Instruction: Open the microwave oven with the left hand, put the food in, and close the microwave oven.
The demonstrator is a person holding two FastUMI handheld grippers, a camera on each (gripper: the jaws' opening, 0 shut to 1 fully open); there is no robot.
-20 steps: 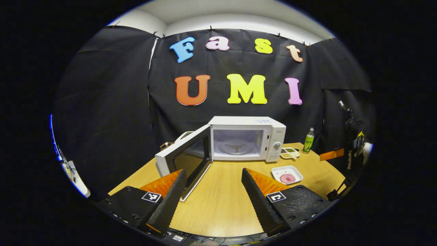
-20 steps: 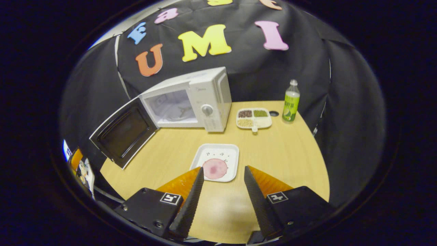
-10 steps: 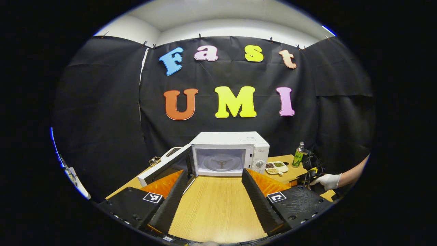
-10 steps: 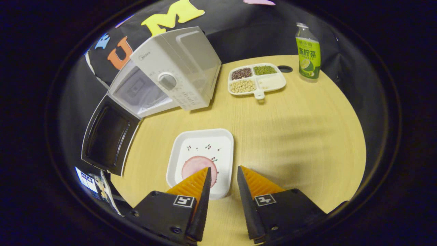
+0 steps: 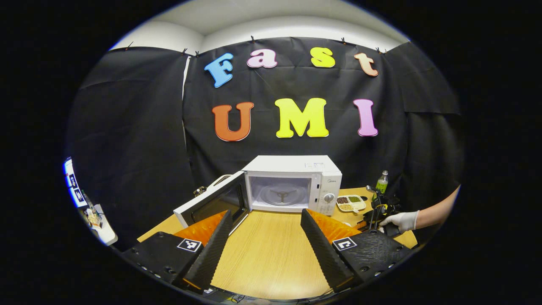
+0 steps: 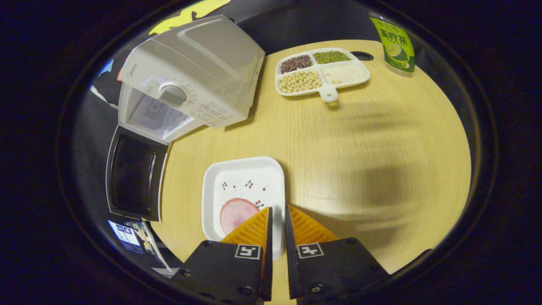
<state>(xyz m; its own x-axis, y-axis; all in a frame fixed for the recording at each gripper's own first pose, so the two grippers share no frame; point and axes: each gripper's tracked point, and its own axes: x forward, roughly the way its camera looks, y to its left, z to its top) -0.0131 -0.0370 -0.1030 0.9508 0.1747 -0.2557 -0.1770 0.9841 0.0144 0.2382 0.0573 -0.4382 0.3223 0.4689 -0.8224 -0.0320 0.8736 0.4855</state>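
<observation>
The white microwave (image 5: 294, 186) stands at the back of the wooden table (image 5: 271, 254), its door (image 5: 211, 203) swung open to the left and its cavity empty. My left gripper (image 5: 266, 212) hovers open in front of it, holding nothing. In the right gripper view the microwave (image 6: 190, 80) and its open door (image 6: 133, 173) lie to the left. A white square plate (image 6: 243, 186) with a pink slice of food (image 6: 235, 212) rests on the table. My right gripper (image 6: 277, 208) is closed over the plate's right rim, one finger inside the plate and one outside.
A divided tray of beans (image 6: 322, 74) and a green bottle (image 6: 394, 42) stand to the right of the microwave. In the left gripper view a gloved hand (image 5: 400, 220) holds the other gripper at the far right. The bare table (image 6: 381, 148) stretches right of the plate.
My right gripper has dropped toward the plate and narrowed its fingers onto the right rim. The left gripper has drawn back a little from the open microwave.
</observation>
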